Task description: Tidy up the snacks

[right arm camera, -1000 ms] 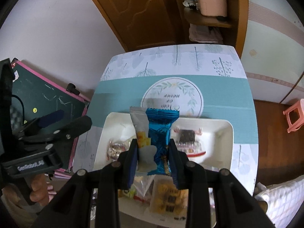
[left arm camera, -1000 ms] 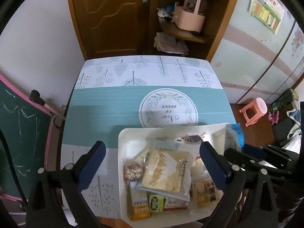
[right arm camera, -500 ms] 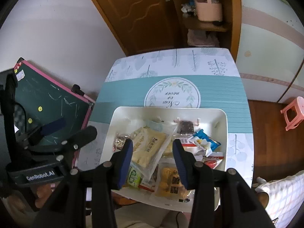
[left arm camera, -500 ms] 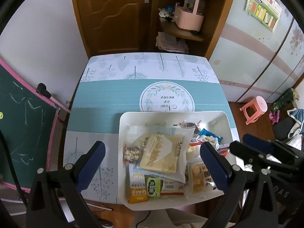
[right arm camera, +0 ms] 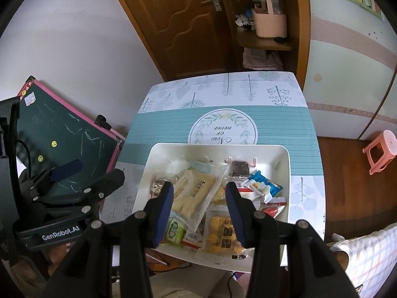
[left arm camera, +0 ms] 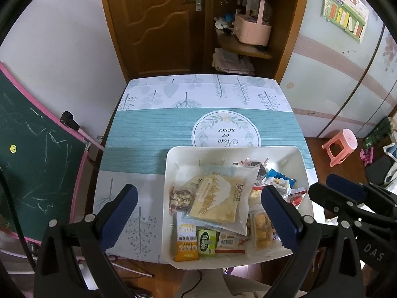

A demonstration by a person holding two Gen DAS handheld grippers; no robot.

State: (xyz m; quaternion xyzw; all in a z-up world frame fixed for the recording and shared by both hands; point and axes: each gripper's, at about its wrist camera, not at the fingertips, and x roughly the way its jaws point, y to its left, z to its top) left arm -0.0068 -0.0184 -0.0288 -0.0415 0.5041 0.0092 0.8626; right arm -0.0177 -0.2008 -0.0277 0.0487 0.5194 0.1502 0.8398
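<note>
A white tray (left arm camera: 233, 152) holds several snack packets at the near edge of the table. A big yellow cracker bag (left arm camera: 218, 198) lies in its middle, and a blue packet (left arm camera: 280, 177) lies at the tray's right. The tray (right arm camera: 285, 168) and blue packet (right arm camera: 264, 187) also show in the right wrist view. My left gripper (left arm camera: 198, 209) is open and empty, held above the tray's near left. My right gripper (right arm camera: 198, 204) is open and empty above the tray's middle.
The table has a teal and white leaf-print cloth (left arm camera: 153, 134). A green chalkboard (left arm camera: 32, 154) leans at the left. A wooden door (left arm camera: 153, 22) and a shelf with a pink basket (left arm camera: 253, 28) stand behind. A pink stool (left arm camera: 341, 146) is on the floor at the right.
My right gripper opened and let the blue packet and a second packet drop into the tray's right side, then rose. Both grippers have pulled back and up from the tray.
</note>
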